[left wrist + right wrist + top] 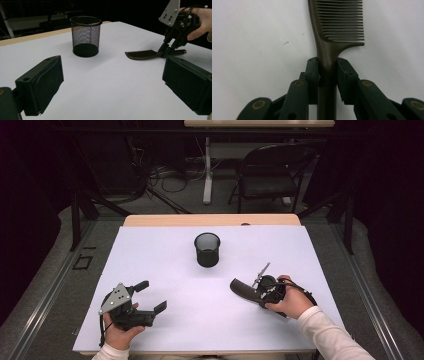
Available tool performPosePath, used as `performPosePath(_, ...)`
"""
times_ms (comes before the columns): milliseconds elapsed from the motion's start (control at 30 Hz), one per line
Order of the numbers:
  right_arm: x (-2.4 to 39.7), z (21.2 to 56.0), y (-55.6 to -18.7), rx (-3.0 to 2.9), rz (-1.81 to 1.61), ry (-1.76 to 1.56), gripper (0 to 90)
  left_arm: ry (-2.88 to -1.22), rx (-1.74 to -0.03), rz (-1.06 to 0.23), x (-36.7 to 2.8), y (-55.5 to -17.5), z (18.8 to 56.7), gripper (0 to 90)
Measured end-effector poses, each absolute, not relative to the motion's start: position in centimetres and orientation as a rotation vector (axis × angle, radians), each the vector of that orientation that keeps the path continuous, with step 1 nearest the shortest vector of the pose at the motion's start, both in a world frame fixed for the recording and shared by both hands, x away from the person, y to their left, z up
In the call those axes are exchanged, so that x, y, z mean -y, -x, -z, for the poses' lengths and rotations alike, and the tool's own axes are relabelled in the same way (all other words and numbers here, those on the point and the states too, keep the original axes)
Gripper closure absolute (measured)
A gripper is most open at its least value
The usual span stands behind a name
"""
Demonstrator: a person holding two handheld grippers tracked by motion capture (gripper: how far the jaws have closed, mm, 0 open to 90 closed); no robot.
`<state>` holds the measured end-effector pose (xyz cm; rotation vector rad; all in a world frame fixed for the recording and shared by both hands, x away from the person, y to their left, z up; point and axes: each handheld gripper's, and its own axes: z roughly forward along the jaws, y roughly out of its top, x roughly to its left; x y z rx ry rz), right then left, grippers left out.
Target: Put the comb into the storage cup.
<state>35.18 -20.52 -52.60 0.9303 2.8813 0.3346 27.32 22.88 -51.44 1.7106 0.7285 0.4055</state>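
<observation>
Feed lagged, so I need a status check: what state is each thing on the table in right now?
Comb: lying flat on the table, handle clamped in the right tool.
Cup: upright, apart from the comb; contents not visible.
Right tool: shut on the comb handle.
Left tool: open, holding nothing.

Desk (210, 335), white-topped: black mesh cup (207, 249) upright at centre back; left gripper (150, 296) near front left, jaws apart; right gripper (260, 294) at right, touching dark comb (243, 289).
</observation>
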Motion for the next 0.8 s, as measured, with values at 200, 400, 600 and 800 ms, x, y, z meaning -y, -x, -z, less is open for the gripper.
performPosePath(200,20.6,52.4,-35.1,-2.875,-0.356,-0.926,72.9,-1.712,-0.728,-0.406,-22.9,-27.3,51.4,3.3)
performPosePath(400,20.7,52.0,-35.0,-2.858,-0.389,-0.943,72.9,-1.711,-0.729,-0.405,-22.9,-27.3,51.4,3.3)
performPosePath(600,20.6,51.7,-34.8,-2.849,-0.414,-0.929,72.9,-1.711,-0.729,-0.405,-22.9,-27.3,51.5,3.3)
performPosePath(800,20.4,51.3,-34.6,-2.840,-0.449,-0.930,72.9,-1.712,-0.729,-0.406,-22.9,-27.3,51.4,3.3)
